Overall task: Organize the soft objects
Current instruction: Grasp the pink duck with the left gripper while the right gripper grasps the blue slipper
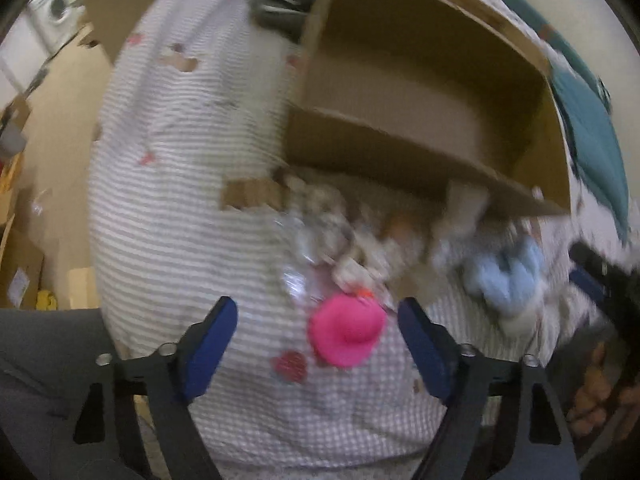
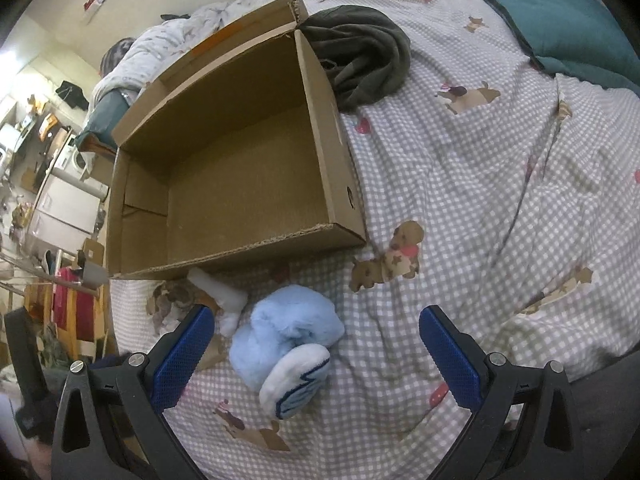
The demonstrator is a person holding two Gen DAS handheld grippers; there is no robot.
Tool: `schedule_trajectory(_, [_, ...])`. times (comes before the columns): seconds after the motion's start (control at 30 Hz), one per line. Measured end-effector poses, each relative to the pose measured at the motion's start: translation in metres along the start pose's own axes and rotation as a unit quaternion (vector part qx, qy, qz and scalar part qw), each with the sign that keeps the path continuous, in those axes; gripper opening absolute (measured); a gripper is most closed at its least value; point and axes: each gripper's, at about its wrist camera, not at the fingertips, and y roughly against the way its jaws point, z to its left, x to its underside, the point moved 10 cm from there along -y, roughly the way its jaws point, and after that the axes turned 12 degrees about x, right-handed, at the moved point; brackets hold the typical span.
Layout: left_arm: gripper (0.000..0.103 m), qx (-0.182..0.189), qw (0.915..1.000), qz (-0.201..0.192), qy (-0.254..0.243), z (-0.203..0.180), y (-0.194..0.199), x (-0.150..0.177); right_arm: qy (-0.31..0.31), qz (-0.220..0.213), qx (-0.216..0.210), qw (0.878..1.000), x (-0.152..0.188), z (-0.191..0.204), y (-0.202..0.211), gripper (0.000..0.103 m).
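Observation:
An open cardboard box (image 2: 224, 168) lies on the checked bed cover, with nothing inside it; it also shows in the left wrist view (image 1: 420, 92). A light blue plush toy (image 2: 284, 336) lies just in front of it, between the open fingers of my right gripper (image 2: 316, 344). A white soft piece (image 2: 224, 296) lies by the box's near edge. My left gripper (image 1: 316, 328) is open, with a pink soft hat-shaped toy (image 1: 346, 332) lying between its fingers. Beyond it lies a blurred heap of pale soft things (image 1: 352, 236) and the blue plush (image 1: 508, 276).
A dark grey garment (image 2: 360, 56) lies behind the box. A teal pillow (image 2: 560, 20) is at the far right. The bed's edge runs along the left, with room clutter and a washing machine (image 2: 72, 160) beyond it.

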Motion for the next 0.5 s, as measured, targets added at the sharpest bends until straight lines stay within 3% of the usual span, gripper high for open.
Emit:
schedule_trajectory(0.07, [0.055,-0.005,0.9998,0.005,-0.020,-0.007,-0.005,0.003,0.007,0.003,0.001,1.000,0.002,0.003,-0.003,0.103])
schedule_trajectory(0.2, [0.050,-0.001,0.9994,0.005,-0.033,-0.015,-0.013,0.000,0.010,0.010,-0.008,1.000,0.004,0.007,-0.006,0.103])
schedule_trajectory(0.27, [0.040,0.005,0.9993,0.008,-0.036,-0.019,-0.017,-0.001,0.004,0.023,-0.011,1.000,0.006,0.007,-0.011,0.103])
schedule_trajectory(0.37, [0.034,0.006,0.9991,0.021,-0.037,-0.021,-0.025,0.002,0.006,0.045,-0.022,0.999,0.011,0.014,-0.021,0.103])
schedule_trajectory(0.5, [0.033,0.008,0.9992,0.020,-0.032,-0.022,-0.029,0.003,0.041,0.075,-0.034,0.996,0.025,0.033,-0.034,0.103])
